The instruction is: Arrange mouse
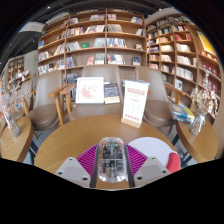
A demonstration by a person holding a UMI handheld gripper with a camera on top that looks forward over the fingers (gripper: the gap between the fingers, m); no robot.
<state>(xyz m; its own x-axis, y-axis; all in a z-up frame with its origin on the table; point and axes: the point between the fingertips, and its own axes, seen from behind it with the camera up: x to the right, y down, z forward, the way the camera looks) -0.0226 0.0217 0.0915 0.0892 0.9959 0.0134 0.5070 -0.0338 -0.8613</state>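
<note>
A clear, see-through mouse (112,159) with its circuit board showing sits between my gripper's (112,162) two fingers. The magenta pads (88,157) press on both its sides, so the fingers are shut on it. It is held above a round wooden table (70,137). A white mat (152,146) with a red edge lies on the table just right of the fingers.
Display stands with books and a leaflet (134,103) stand at the table's far side. Chairs (66,100) surround it. Tall bookshelves (95,40) fill the back wall. Small side tables with vases (196,122) stand to the left and right.
</note>
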